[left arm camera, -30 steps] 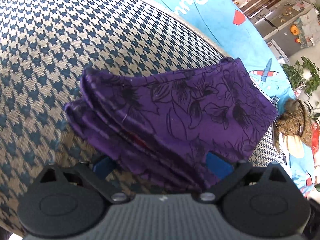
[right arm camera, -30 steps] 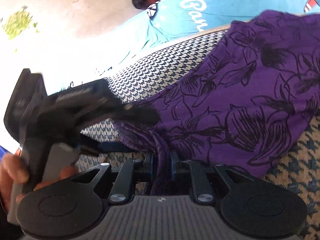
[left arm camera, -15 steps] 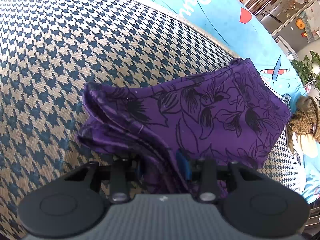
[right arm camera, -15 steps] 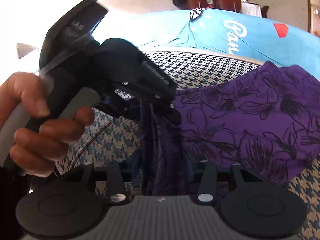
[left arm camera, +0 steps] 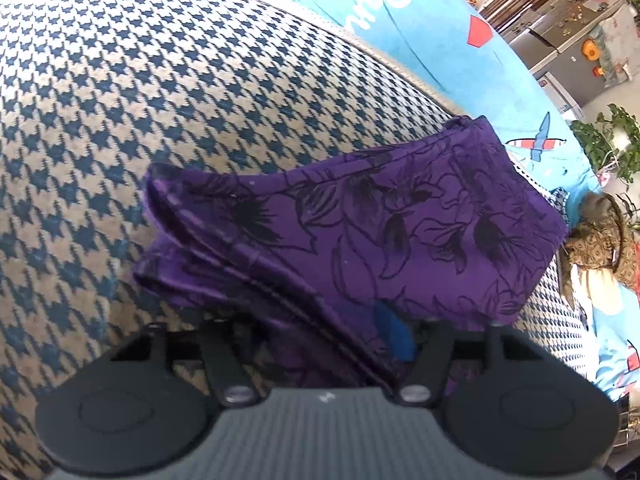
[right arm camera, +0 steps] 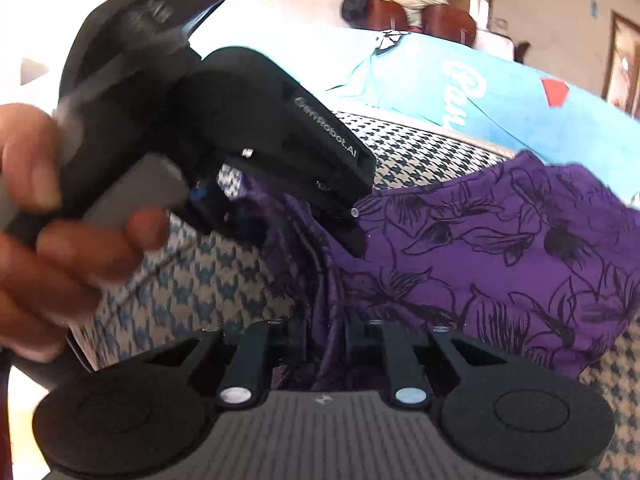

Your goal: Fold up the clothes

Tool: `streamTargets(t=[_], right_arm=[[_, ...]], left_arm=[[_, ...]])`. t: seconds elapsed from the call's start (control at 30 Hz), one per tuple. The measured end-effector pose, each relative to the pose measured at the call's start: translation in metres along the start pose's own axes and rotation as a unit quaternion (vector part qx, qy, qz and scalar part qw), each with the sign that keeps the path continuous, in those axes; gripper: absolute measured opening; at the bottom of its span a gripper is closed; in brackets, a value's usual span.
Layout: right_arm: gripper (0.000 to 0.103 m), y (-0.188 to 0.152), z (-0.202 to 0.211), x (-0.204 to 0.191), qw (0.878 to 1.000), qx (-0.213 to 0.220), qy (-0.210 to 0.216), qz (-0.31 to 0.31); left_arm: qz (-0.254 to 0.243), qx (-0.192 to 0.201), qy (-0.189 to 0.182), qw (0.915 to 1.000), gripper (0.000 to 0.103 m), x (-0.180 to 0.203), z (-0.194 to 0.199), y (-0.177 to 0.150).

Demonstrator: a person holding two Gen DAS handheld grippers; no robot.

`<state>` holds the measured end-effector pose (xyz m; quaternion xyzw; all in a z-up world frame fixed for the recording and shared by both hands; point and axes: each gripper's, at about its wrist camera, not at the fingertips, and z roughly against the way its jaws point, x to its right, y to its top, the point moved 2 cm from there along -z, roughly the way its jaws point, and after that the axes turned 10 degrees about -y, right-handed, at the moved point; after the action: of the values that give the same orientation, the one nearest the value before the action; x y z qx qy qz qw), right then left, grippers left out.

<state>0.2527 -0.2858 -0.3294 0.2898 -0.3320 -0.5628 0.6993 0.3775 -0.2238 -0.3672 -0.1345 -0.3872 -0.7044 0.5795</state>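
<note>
The folded purple garment (left arm camera: 400,232) lay on the checked cushion (left arm camera: 160,100). The left gripper (left arm camera: 324,336), marked "GenRobot.AI", was opening around its edge; the right gripper (right arm camera: 326,344) was closing on it.

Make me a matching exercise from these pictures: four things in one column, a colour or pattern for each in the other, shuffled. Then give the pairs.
Things:
1. folded garment
2. couch cover
3. sheet
4. chairs

Colour or pattern:
A. light blue with white lettering
B. reddish brown
C. purple with black flowers
D. dark blue and tan houndstooth check

Pairs: 1-C, 2-D, 3-A, 4-B
</note>
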Motion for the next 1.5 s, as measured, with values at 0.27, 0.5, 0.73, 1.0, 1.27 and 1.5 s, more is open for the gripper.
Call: streamTargets(t=[0.27,0.5,0.73,1.0,1.27,1.5], right_arm=[[0.017,-0.001,0.0,0.007,0.999,-0.002,0.027,-0.026],[0.017,0.004,0.005,0.005,0.997,0.004,0.052,-0.048],[0.017,0.033,0.007,-0.005,0.989,0.033,0.107,-0.096],[0.016,0.083,-0.019,-0.046,0.974,0.048,0.182,-0.127],[0.018,0.1,-0.06,-0.093,0.97,0.032,0.217,-0.106],[0.032,0.086,-0.078,-0.105,0.972,-0.004,0.222,-0.074]], left_arm=[[-0.033,0.012,0.013,0.9993,0.02,-0.003,-0.003,0.004],[-0.084,0.051,0.051,0.9938,0.015,0.005,0.017,0.004],[-0.13,0.09,0.084,0.9838,0.015,0.013,0.062,0.031],[-0.136,0.104,0.115,0.9785,0.015,-0.021,0.117,0.074],[-0.103,0.094,0.154,0.9782,0.016,-0.072,0.13,0.086],[-0.069,0.081,0.263,0.9588,0.044,-0.1,0.118,0.085]])
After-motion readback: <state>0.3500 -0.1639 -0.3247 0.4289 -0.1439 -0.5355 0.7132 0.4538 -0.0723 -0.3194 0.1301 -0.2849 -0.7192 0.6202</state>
